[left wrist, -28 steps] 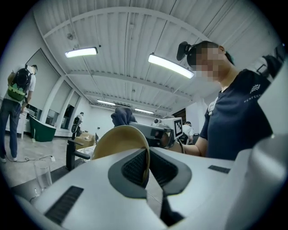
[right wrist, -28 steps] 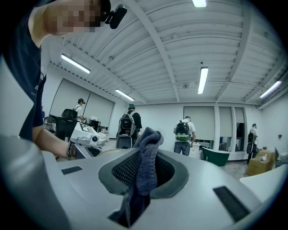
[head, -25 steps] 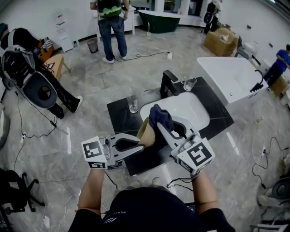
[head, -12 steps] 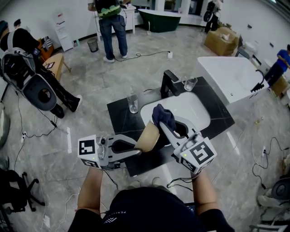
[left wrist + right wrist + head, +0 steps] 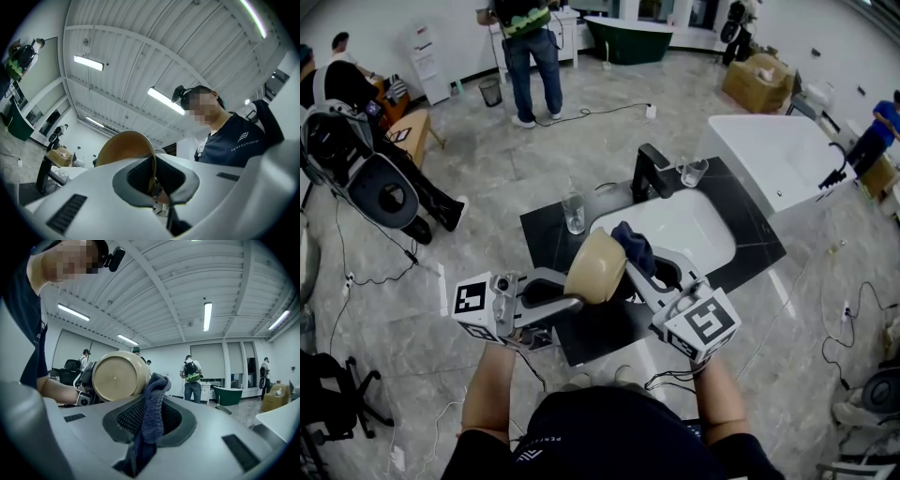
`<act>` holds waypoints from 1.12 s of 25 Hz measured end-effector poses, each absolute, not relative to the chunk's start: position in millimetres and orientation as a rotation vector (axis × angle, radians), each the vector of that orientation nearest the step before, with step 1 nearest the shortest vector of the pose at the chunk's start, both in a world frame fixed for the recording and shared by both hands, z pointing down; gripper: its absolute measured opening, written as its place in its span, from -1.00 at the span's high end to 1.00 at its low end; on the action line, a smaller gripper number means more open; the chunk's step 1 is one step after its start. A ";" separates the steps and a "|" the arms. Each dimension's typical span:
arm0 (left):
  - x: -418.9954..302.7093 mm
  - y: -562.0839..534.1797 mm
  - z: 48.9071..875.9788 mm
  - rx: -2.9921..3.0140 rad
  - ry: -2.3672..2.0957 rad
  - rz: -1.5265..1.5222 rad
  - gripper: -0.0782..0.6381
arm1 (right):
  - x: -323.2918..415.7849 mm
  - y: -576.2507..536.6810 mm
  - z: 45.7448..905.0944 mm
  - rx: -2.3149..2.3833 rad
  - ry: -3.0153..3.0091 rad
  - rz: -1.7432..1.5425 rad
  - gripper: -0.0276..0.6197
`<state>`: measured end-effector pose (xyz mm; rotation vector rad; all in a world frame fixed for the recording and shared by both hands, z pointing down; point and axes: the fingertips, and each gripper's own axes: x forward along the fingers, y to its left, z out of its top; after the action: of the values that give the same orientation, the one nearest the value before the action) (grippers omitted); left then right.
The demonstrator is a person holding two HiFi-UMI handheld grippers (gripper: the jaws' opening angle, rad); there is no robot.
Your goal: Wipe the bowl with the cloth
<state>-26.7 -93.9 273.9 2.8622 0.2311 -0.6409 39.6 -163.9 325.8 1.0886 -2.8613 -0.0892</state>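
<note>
My left gripper [image 5: 578,302] is shut on the rim of a tan bowl [image 5: 594,266] and holds it tilted in the air over the front of the dark counter [image 5: 551,244]. In the left gripper view the bowl's thin edge [image 5: 152,172] stands between the jaws and its tan inside [image 5: 123,147] rises above them. My right gripper [image 5: 639,265] is shut on a dark blue cloth [image 5: 634,246], which lies against the bowl's right side. The right gripper view shows the cloth [image 5: 151,414] bunched between the jaws beside the bowl's round underside [image 5: 116,376].
A white sink basin [image 5: 698,231] is set in the counter, with a black faucet [image 5: 652,171] behind it. One glass [image 5: 574,213] stands at the counter's left, another [image 5: 691,172] by the faucet. A white tub [image 5: 773,161] is at the right. People stand and sit further back.
My left gripper has lifted and tipped upward, so the bowl has risen and its pale outside now faces the head camera. The cloth has stayed against the bowl's right side.
</note>
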 end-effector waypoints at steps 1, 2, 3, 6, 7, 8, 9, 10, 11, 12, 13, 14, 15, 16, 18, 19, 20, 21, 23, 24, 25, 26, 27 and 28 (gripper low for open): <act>-26.4 -96.1 273.3 2.862 0.221 -0.646 0.74 | 38.8 -164.3 327.7 1.086 -2.861 -0.080 0.70; -25.9 -98.2 272.4 2.859 0.213 -0.654 0.73 | 38.2 -164.5 329.6 1.085 -2.861 -0.071 0.70; -25.4 -99.9 271.4 2.857 0.206 -0.664 0.73 | 37.8 -164.7 331.6 1.084 -2.861 -0.062 0.70; -23.1 -104.1 269.2 2.857 0.188 -0.681 0.73 | 36.4 -164.3 337.0 1.084 -2.858 -0.040 0.70; -22.2 -105.4 268.5 2.859 0.181 -0.684 0.73 | 36.0 -164.1 338.0 1.084 -2.858 -0.036 0.70; -21.2 -106.7 267.5 2.861 0.175 -0.687 0.73 | 35.8 -164.0 338.7 1.085 -2.858 -0.032 0.70; -20.4 -108.1 266.5 2.864 0.167 -0.690 0.74 | 35.5 -163.7 339.5 1.085 -2.857 -0.028 0.70; -19.7 -109.6 265.5 2.866 0.157 -0.693 0.74 | 35.1 -163.3 340.5 1.084 -2.856 -0.024 0.70; -19.1 -111.5 264.7 2.868 0.143 -0.695 0.74 | 34.3 -162.7 341.6 1.082 -2.855 -0.019 0.70; -18.5 -113.7 264.0 2.869 0.126 -0.697 0.74 | 33.5 -161.8 342.9 1.079 -2.853 -0.015 0.70; -17.9 -116.2 263.3 2.869 0.108 -0.701 0.73 | 32.4 -160.8 344.3 1.075 -2.852 -0.012 0.70; -17.4 -118.9 262.7 2.869 0.088 -0.706 0.74 | 31.2 -159.6 345.7 1.069 -2.850 -0.008 0.70; -17.0 -121.4 262.3 2.868 0.069 -0.711 0.74 | 29.8 -158.2 347.2 1.063 -2.849 -0.006 0.70; -16.6 -123.7 262.1 2.869 0.051 -0.714 0.73 | 28.6 -156.8 348.8 1.058 -2.846 -0.005 0.70; -15.3 -127.1 262.3 2.875 0.014 -0.711 0.73 | 26.8 -153.8 352.0 1.053 -2.838 -0.010 0.70; -14.8 -128.2 262.5 2.881 -0.005 -0.708 0.73 | 25.8 -152.2 352.8 1.051 -2.835 -0.013 0.70; -14.5 -128.9 262.6 2.886 -0.024 -0.706 0.74 | 24.1 -150.1 352.5 1.048 -2.836 -0.012 0.70; -14.3 -129.5 262.8 2.891 -0.042 -0.705 0.74 | 22.1 -147.8 351.6 1.043 -2.839 -0.010 0.70; -13.7 -130.4 263.2 2.898 -0.073 -0.703 0.73 | 19.0 -144.0 350.1 1.038 -2.846 -0.011 0.70; -13.2 -130.9 263.6 2.901 -0.089 -0.699 0.73 | 18.0 -142.5 349.4 1.037 -2.849 -0.012 0.70; -12.8 -131.5 264.1 2.905 -0.105 -0.696 0.73 | 17.3 -141.0 349.1 1.035 -2.851 -0.012 0.70; -12.7 -132.3 264.7 2.907 -0.123 -0.693 0.74 | 16.7 -139.5 349.0 1.031 -2.851 -0.012 0.70; -12.9 -133.3 265.3 2.908 -0.139 -0.691 0.73 | 16.2 -138.2 349.0 1.026 -2.852 -0.014 0.70; -13.3 -134.3 266.0 2.908 -0.152 -0.690 0.74 | 15.7 -136.9 348.9 1.022 -2.852 -0.018 0.70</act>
<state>-13.3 -134.3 266.0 2.9079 -0.1516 -0.6898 15.7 -136.9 348.9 1.0218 -2.8524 -0.0176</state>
